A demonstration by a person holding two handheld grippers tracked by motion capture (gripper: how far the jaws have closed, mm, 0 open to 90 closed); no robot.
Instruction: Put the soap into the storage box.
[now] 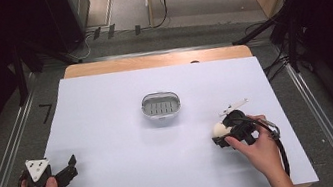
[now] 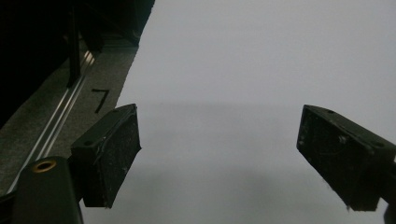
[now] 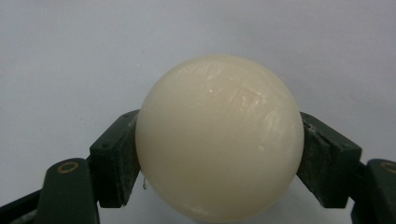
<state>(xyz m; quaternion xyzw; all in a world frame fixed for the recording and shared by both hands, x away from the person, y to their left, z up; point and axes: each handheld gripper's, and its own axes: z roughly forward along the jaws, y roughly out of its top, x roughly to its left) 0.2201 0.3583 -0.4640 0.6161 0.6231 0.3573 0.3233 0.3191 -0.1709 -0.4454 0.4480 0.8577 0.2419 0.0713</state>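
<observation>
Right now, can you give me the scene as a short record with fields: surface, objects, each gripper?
surface: table under a white sheet
dish: grey slotted soap dish, mid-table, nothing in it
ball: cream ball, between the right gripper's jaws, right of the dish and nearer the person
left gripper: jaws apart, nothing between them, near-left corner
right gripper: closed on the ball

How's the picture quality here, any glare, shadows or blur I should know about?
High view: even light, dark surroundings, soft overall, the dish casting a faint shadow. Left gripper view: dim, a grey shadow band across the sheet. Right gripper view: cream ball sharp with small glints, no harsh glare.
</observation>
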